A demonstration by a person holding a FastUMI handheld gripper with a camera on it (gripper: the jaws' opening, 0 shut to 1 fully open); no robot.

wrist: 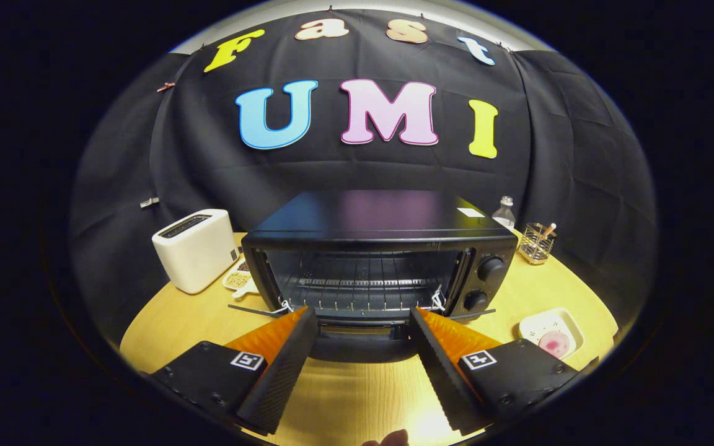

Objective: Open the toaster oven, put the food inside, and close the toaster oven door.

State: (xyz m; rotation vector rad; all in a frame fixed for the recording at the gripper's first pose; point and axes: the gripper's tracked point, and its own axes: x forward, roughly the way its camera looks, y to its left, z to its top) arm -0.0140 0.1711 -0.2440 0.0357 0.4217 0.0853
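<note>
A black toaster oven (pixel 382 248) stands on the round wooden table (pixel 189 322) just ahead of my fingers. Its door (pixel 363 344) is folded down toward me, and the wire rack (pixel 363 282) inside is bare. My gripper (pixel 363 314) is open, its fingertips level with the oven's front opening and spread about as wide as the lowered door, pressing on nothing. The food, a pink round piece (pixel 555 342), lies on a white square plate (pixel 533 323) to the right of the right finger, beside the oven's knobs (pixel 491 269).
A white pop-up toaster (pixel 196 248) stands left of the oven, with a small dish of beans (pixel 237 279) between them. Behind the oven on the right are a clear bottle (pixel 504 214) and a wire holder (pixel 535 243). A person's fingertip (pixel 388 438) shows below the fingers.
</note>
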